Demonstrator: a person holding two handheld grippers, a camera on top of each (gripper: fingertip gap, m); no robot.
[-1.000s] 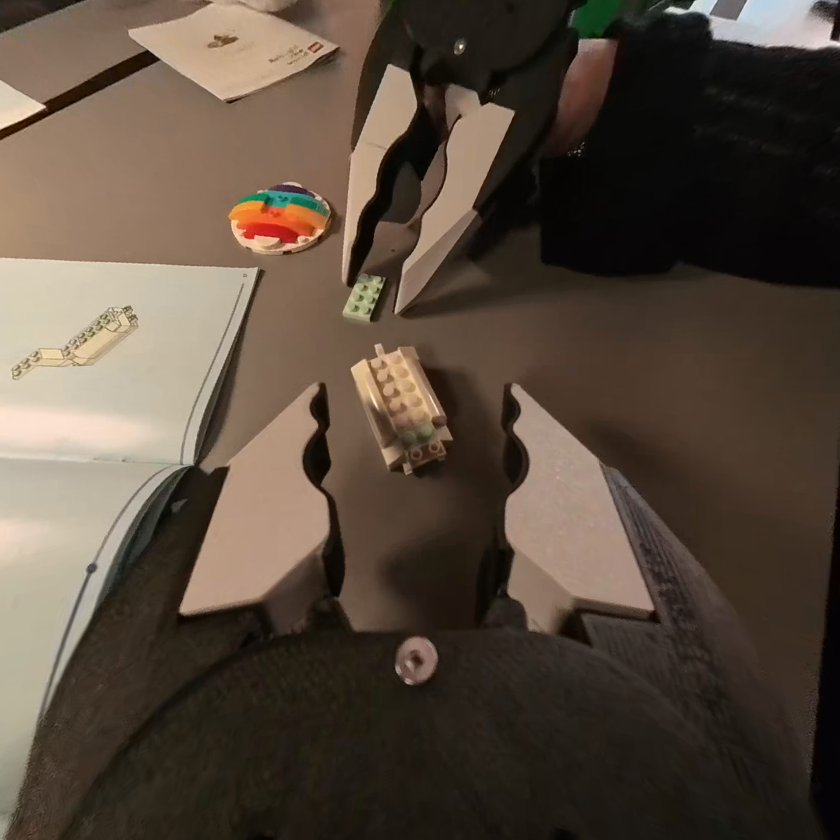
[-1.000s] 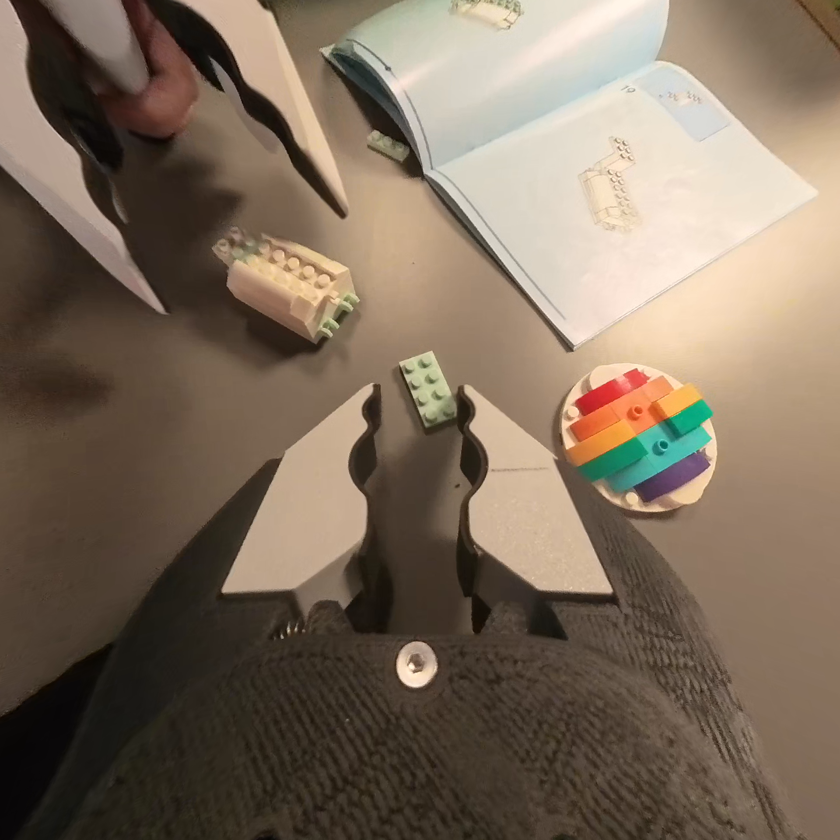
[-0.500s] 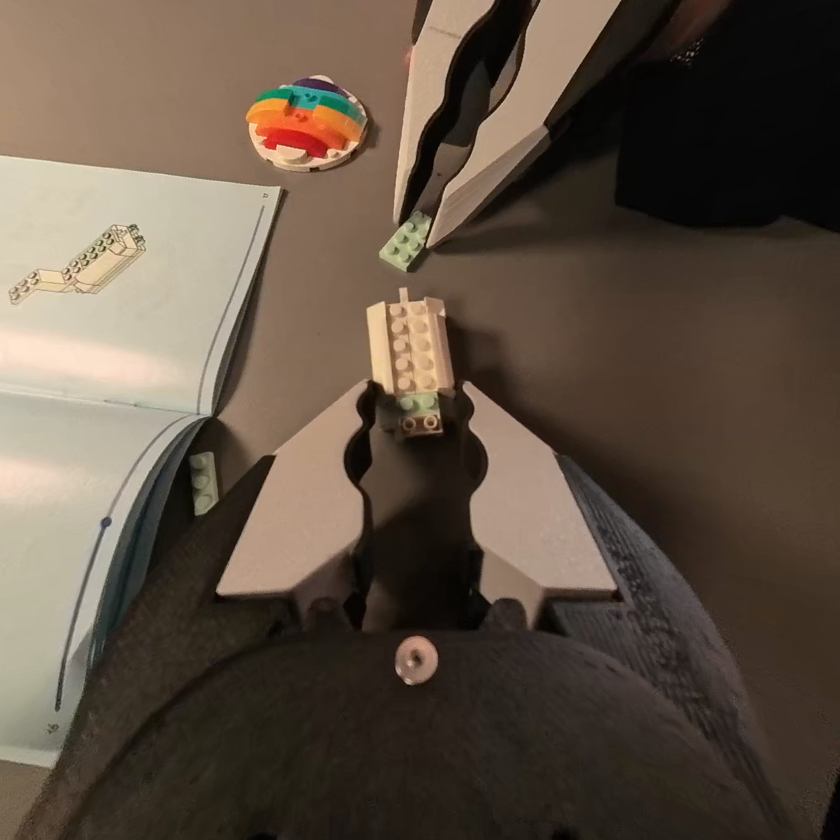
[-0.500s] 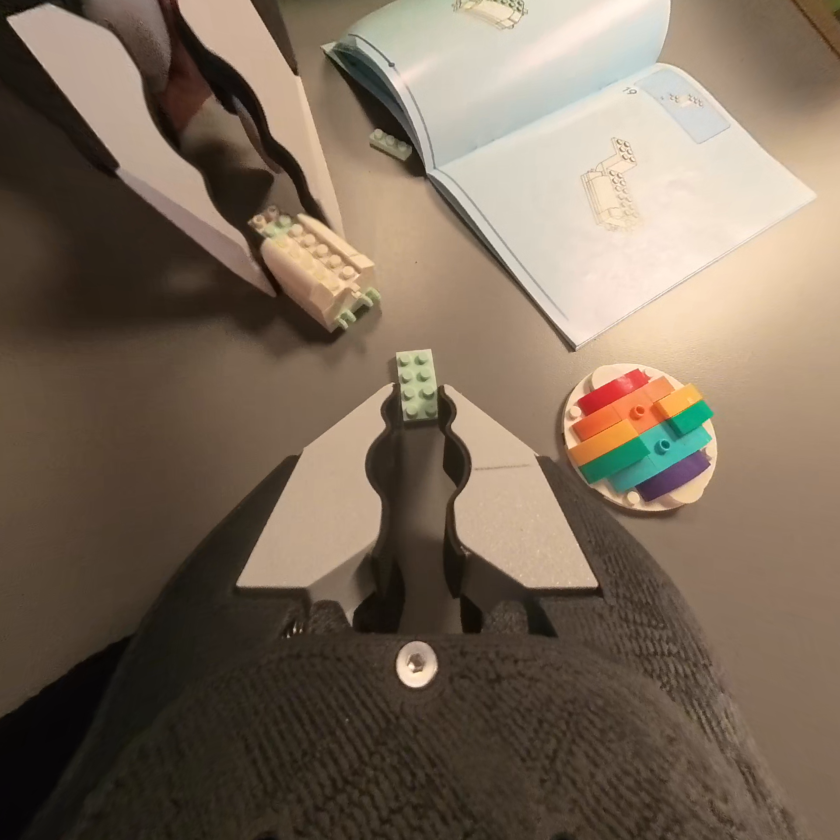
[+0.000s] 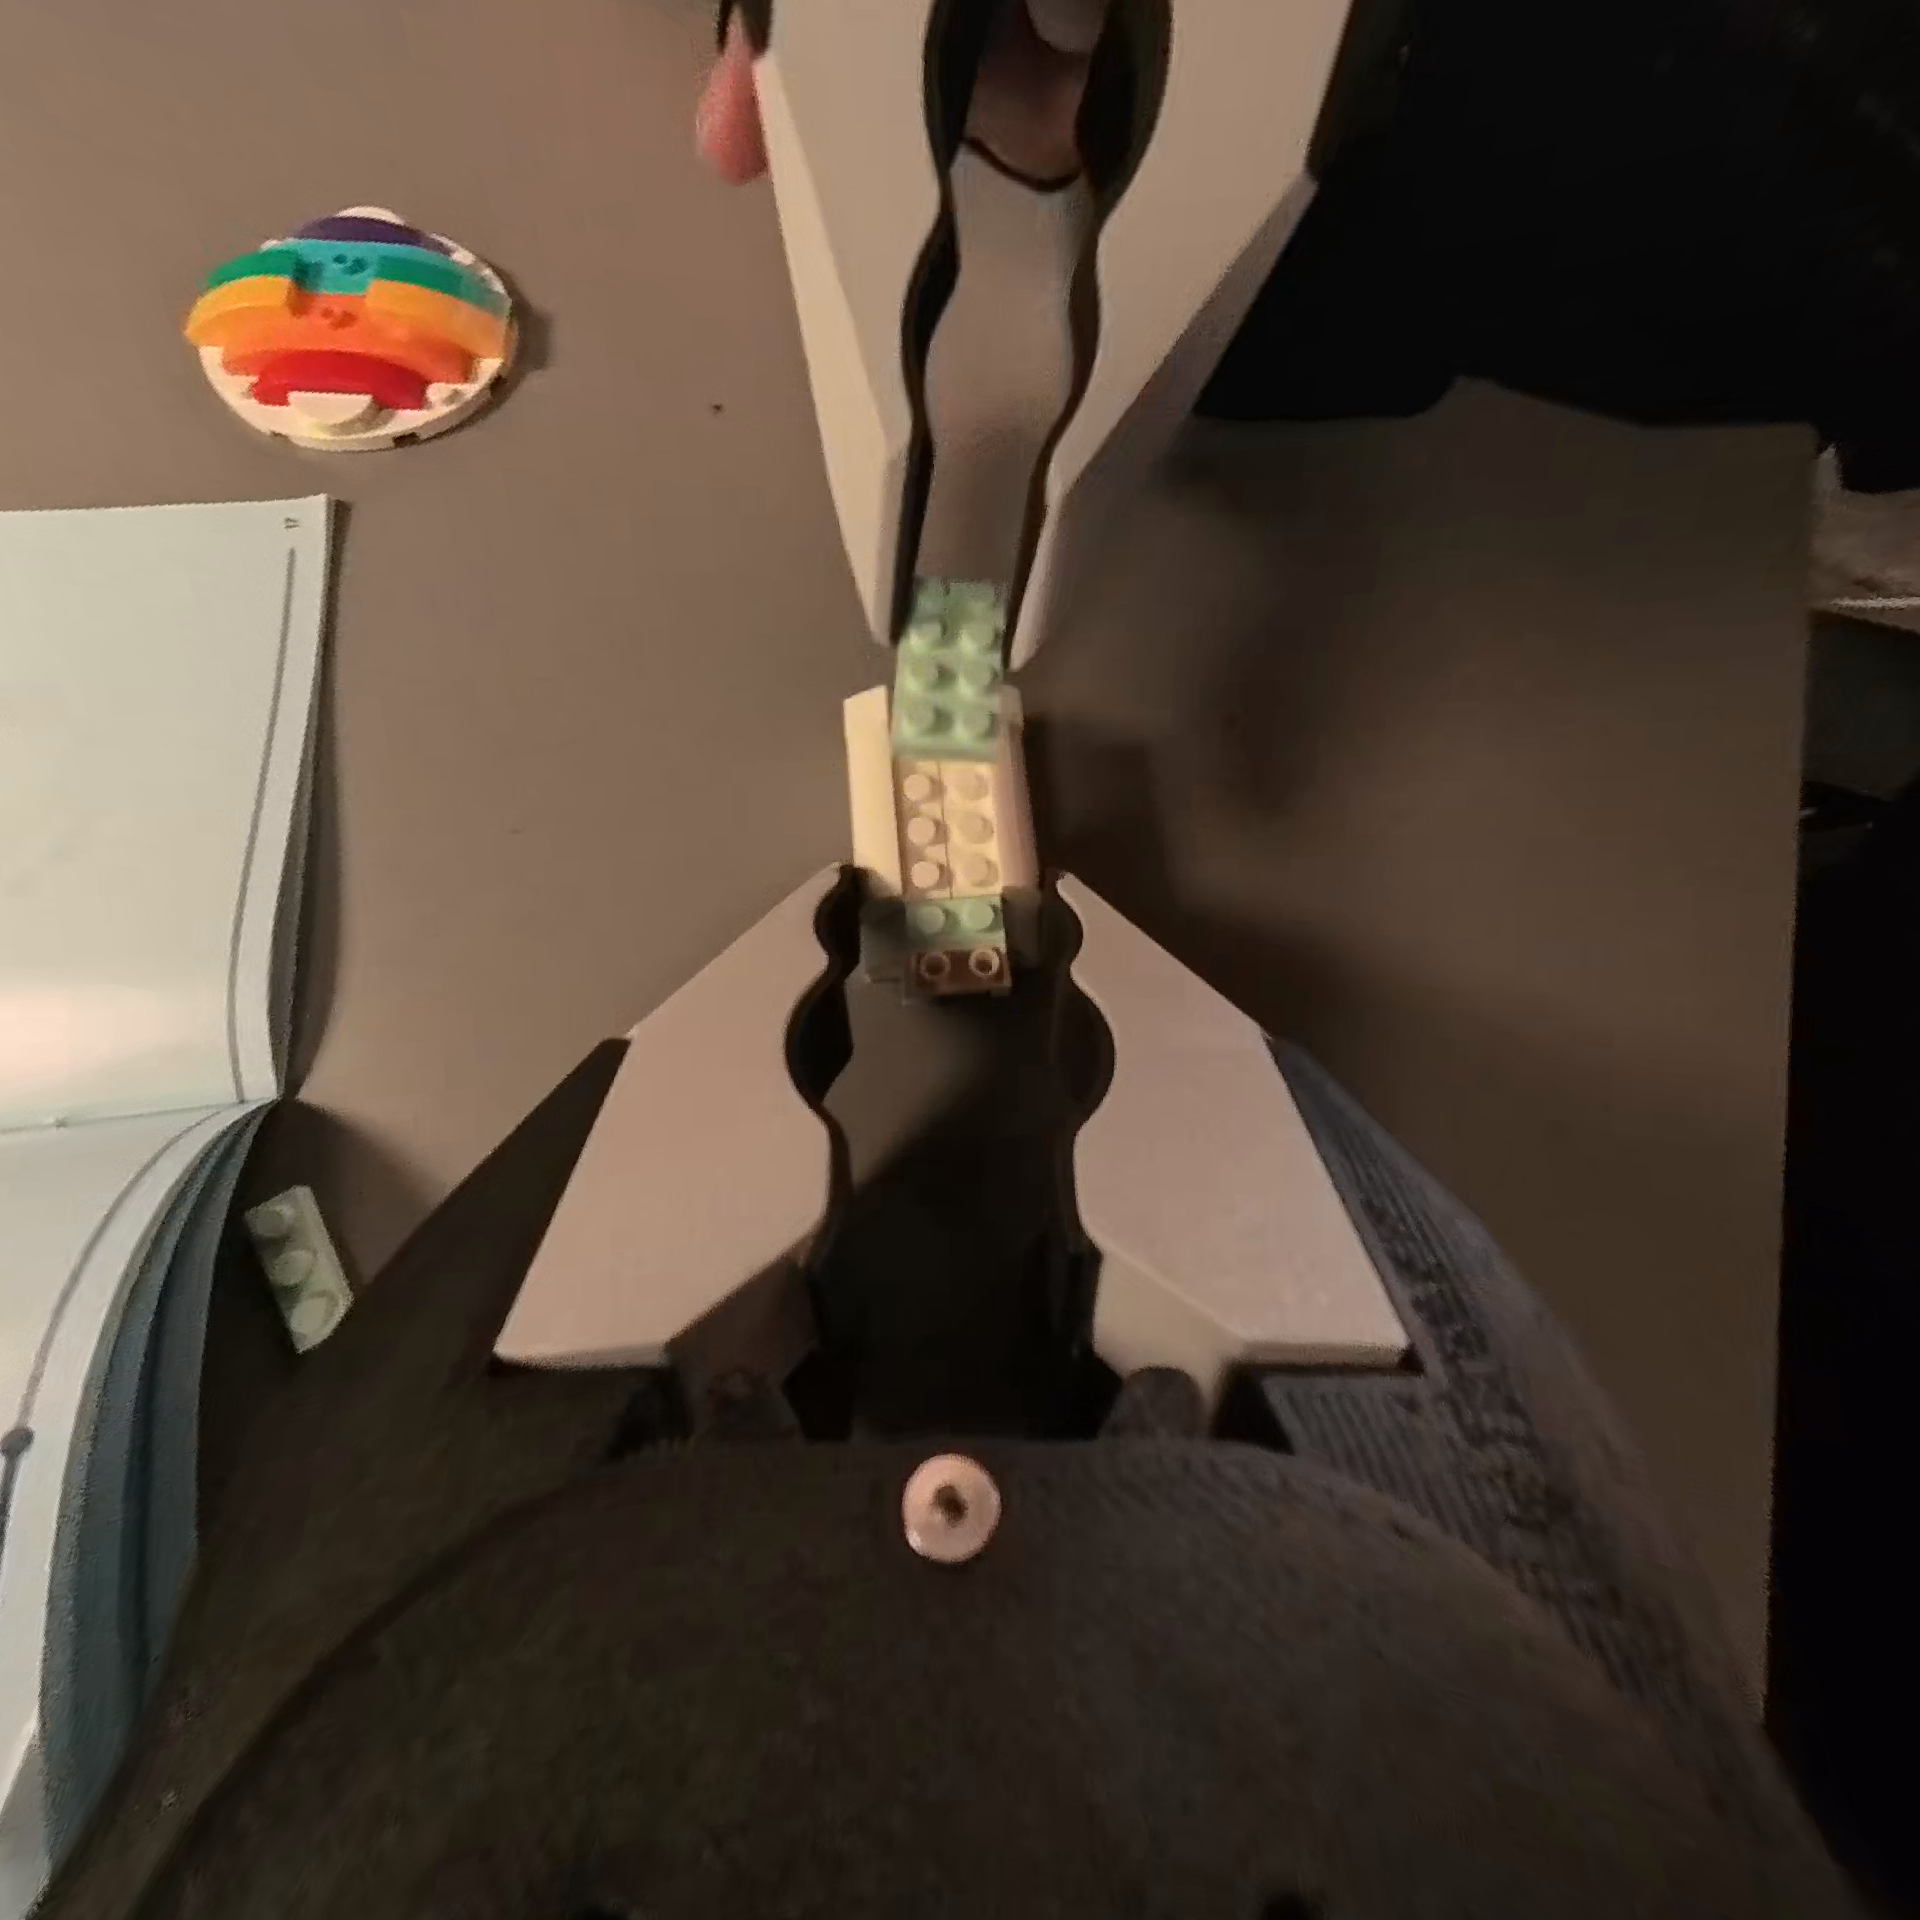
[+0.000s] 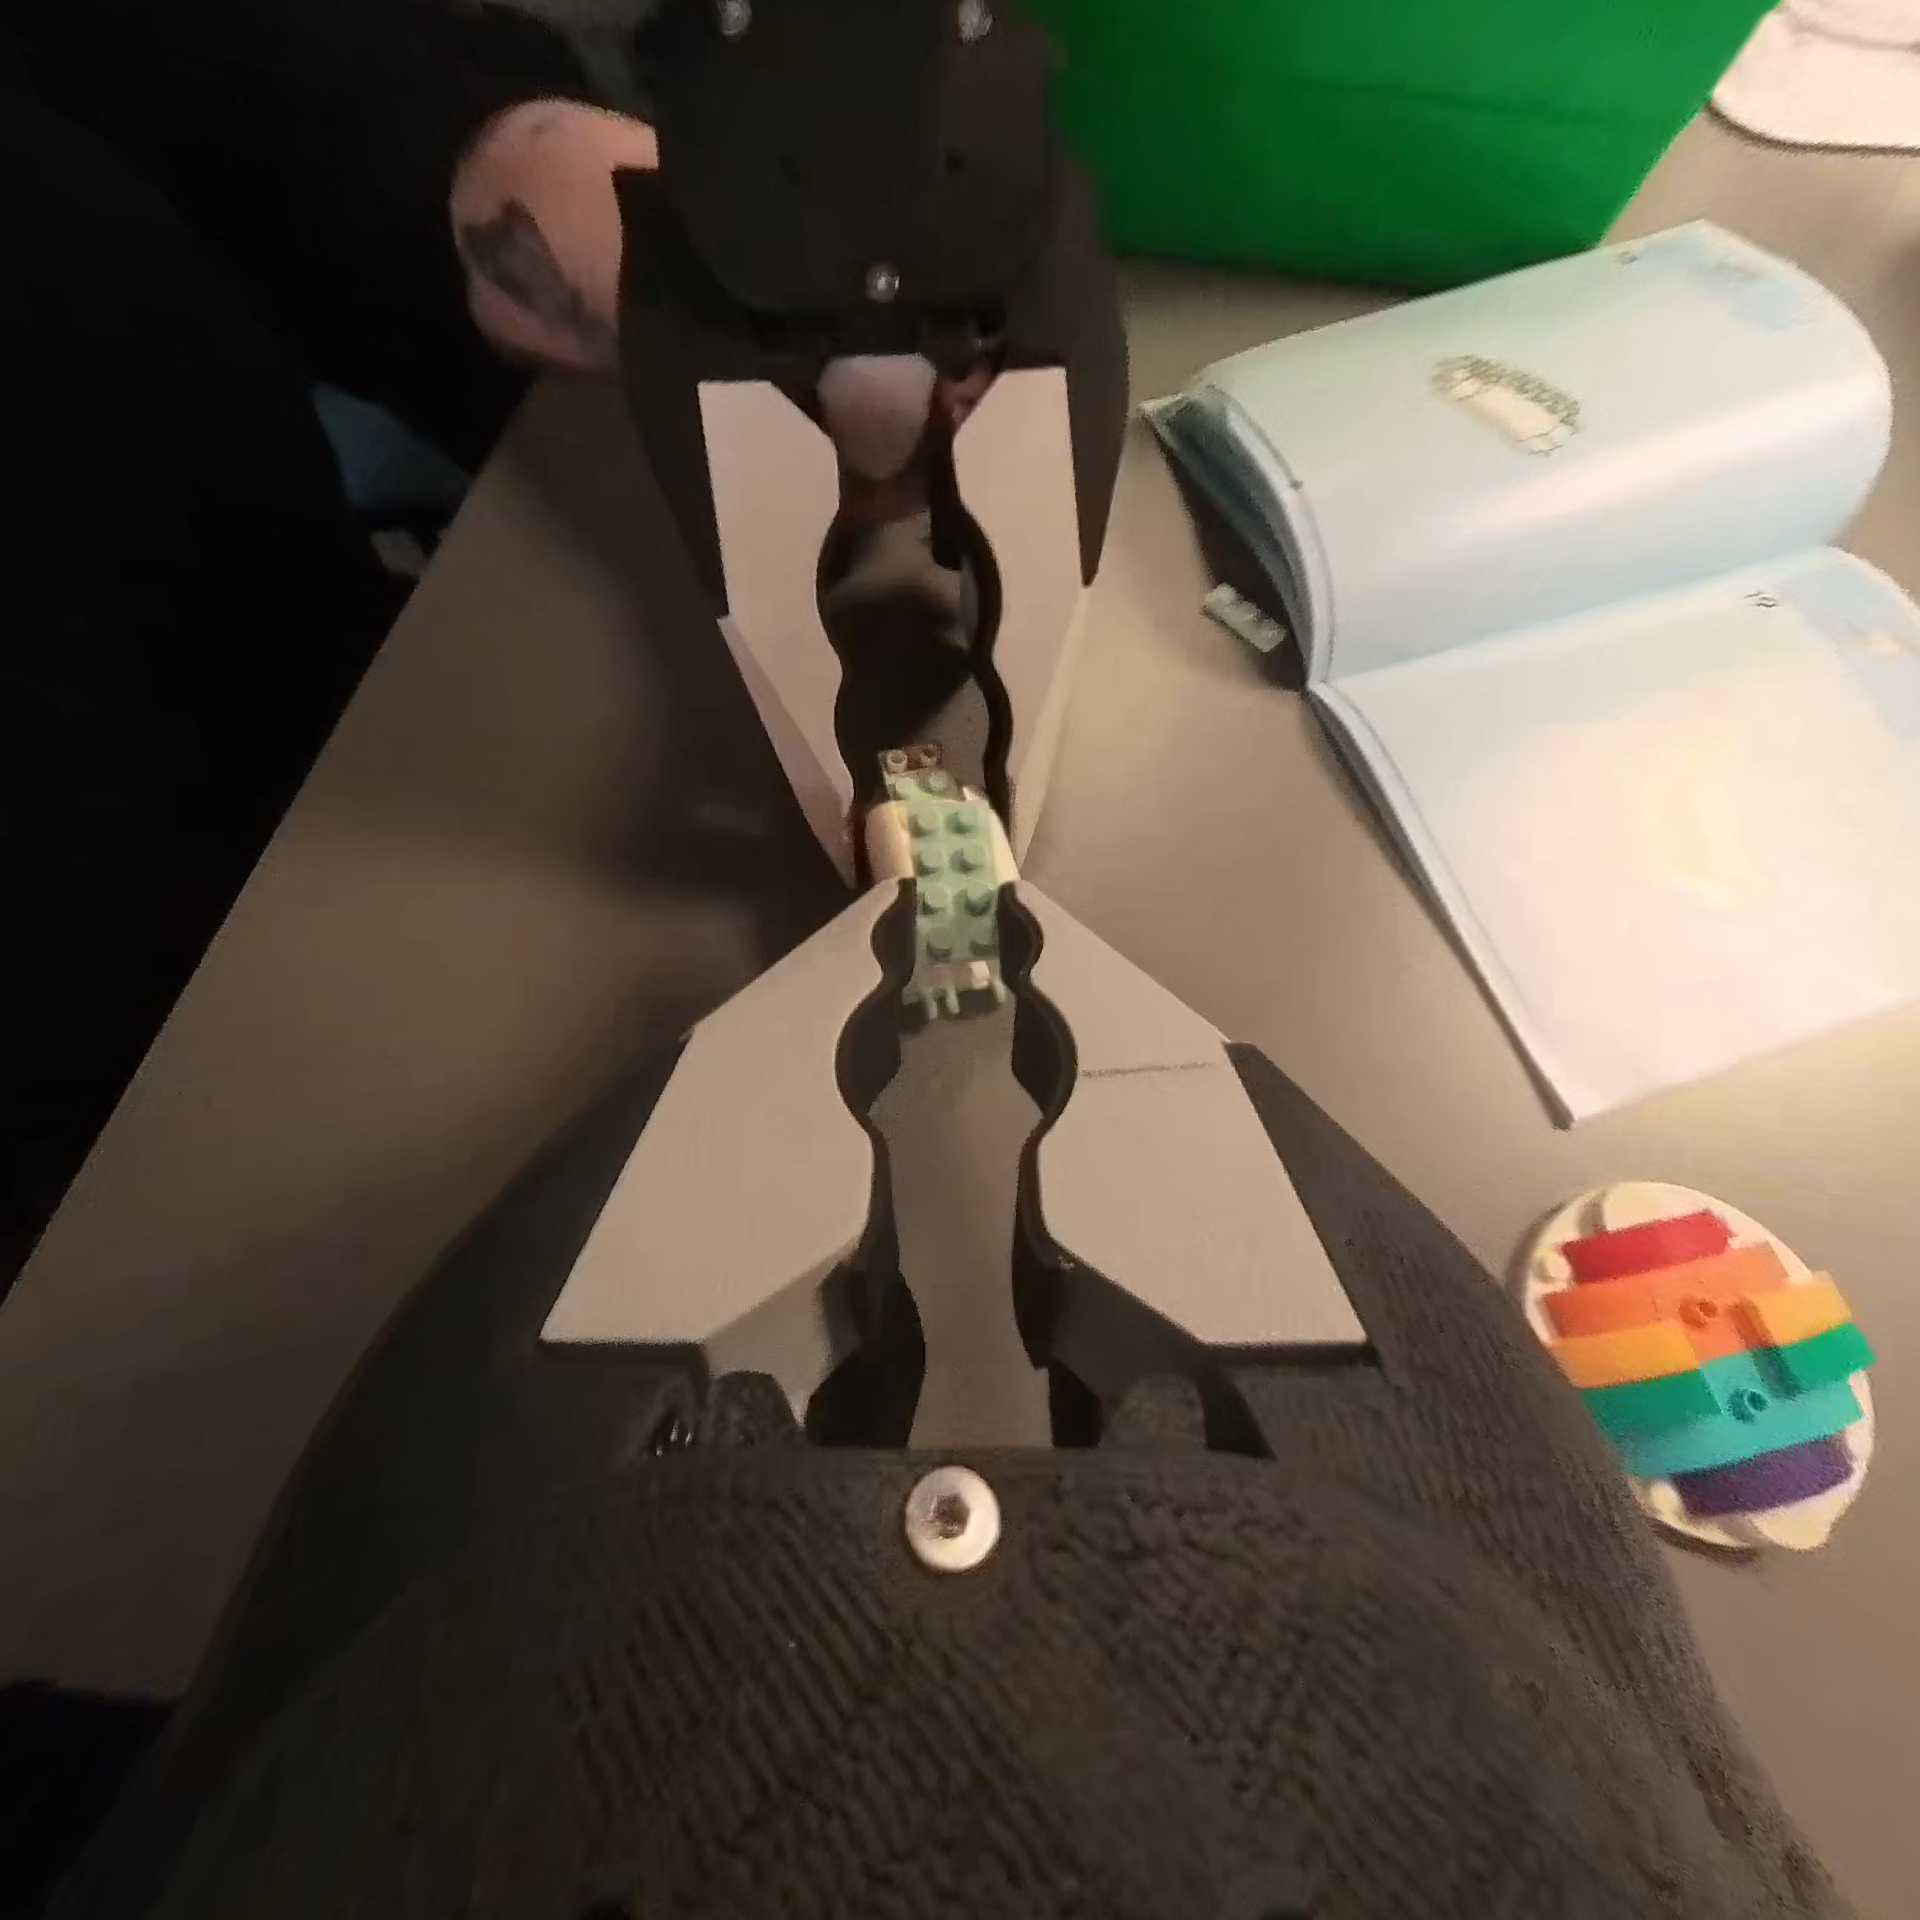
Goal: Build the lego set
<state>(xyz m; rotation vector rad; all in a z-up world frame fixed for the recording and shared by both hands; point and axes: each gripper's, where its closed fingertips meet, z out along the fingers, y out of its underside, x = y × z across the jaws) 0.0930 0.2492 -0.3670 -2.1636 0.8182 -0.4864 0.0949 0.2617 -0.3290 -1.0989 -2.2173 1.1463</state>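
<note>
Left wrist view: the left claw [image 5: 951, 914], now pinching the cream body [image 5: 951, 821], meets the right claw [image 5: 956, 649], which has carried the green plate [image 5: 951, 681] onto its far end; it only needs pressing down.

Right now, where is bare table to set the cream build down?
Free: the table to the right of both grippers, and the strip between the rainbow disc and the cream build. Crowded: the left side, with the open booklet and a loose green plate.

Dim warm light, soft blur
</note>
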